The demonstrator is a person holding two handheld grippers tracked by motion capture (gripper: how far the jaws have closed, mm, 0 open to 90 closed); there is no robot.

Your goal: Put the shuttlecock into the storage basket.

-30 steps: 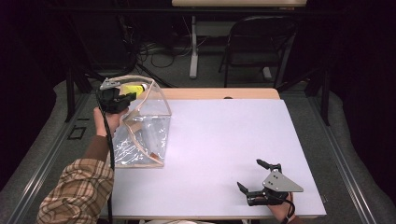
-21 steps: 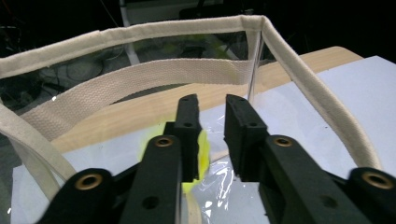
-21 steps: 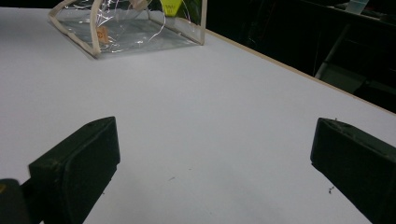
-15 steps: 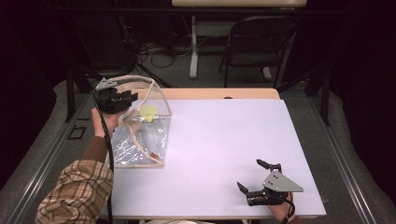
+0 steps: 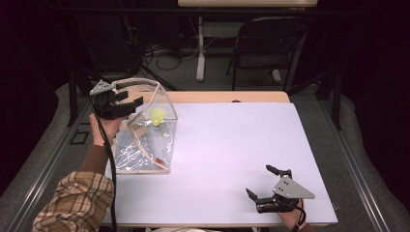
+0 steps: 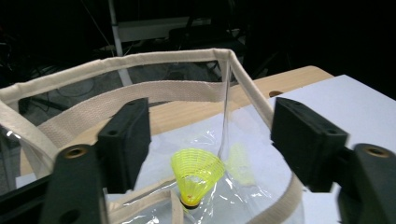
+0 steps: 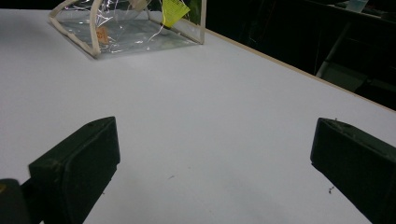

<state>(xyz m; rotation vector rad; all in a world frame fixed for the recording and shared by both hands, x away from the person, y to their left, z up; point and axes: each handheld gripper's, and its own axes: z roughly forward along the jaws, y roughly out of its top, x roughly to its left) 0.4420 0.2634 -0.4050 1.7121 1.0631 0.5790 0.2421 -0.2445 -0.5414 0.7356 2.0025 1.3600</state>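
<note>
Where it rests in the clear bag, the shuttlecock stands skirt-up.

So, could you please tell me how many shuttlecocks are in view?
1: a yellow shuttlecock sits cork-down inside the clear bag at the table's far left; nothing suggests another behind the bag's straps.

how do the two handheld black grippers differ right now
The left gripper hangs above the clear plastic bag, its jaws just opened, the yellow shuttlecock lying loose below. The right gripper rests low by the white table's near edge, over bare surface. Both stand open, holding nothing.
</note>
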